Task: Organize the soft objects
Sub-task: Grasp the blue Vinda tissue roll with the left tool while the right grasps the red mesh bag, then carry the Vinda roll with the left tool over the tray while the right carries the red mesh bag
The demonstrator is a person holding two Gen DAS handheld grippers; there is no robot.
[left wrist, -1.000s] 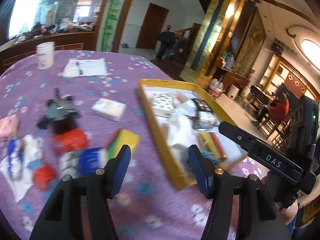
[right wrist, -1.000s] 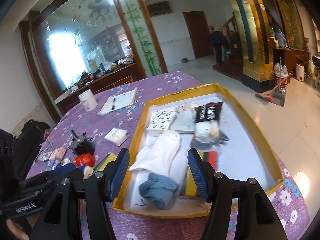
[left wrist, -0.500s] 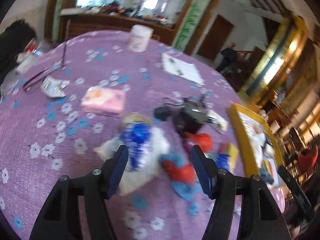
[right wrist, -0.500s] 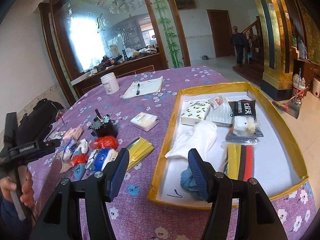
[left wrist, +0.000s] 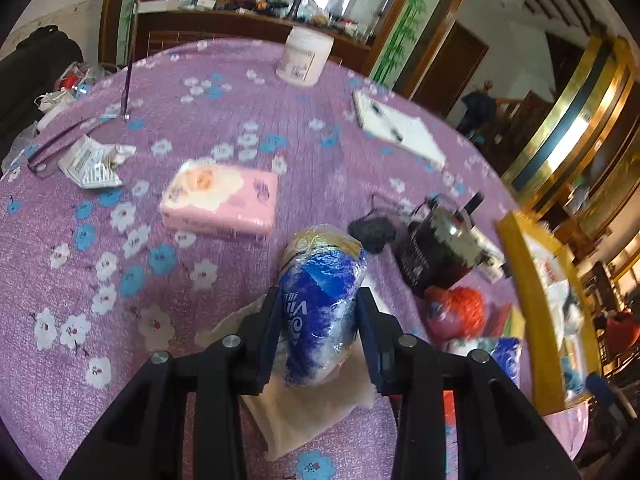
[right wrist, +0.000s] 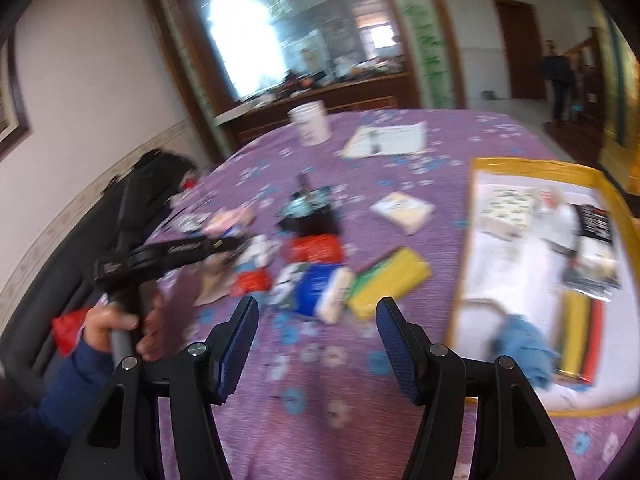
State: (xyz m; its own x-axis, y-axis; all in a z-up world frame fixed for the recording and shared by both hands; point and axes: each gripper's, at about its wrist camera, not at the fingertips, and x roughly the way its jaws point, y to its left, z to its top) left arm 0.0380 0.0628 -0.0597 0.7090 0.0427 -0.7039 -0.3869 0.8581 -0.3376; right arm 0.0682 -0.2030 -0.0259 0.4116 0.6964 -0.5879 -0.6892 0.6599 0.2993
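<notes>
**Left gripper closes on the blue tissue pack; right gripper swings toward the loose pile**

A second ago the left gripper [left wrist: 318, 320] hung open beside the yellow tray [left wrist: 524, 280], over the loose items. Now it has swung away from the tray to the far side of the pile, and its jaws are closing around a blue tissue pack [left wrist: 320, 304] in crinkly plastic. The pack sits between the two pads with both sides at or almost at the wrapper; the jaws are still coming in, so I read this as a grasp being made, not yet a settled hold. The pack lies on a pale cloth [left wrist: 304, 412], well away from the tray, with a pink tissue pack [left wrist: 220, 196] farther from the tray again and a black jar [left wrist: 436, 256] and a red bundle [left wrist: 456, 312] between it and the tray.

The right gripper [right wrist: 316, 344] has turned too: a second ago it looked straight into the tray, and now the tray [right wrist: 532, 164] sits off to its right and the pile lies ahead. Its jaws stand apart with nothing between them. A yellow sponge [right wrist: 388, 280] and another blue pack [right wrist: 316, 288] lie just beyond its fingertips, beside the tray. The view is smeared by motion.

For the task, this looks like the start of one more transfer. The tray already holds several soft things, and the pile outside it is what remains.
</notes>
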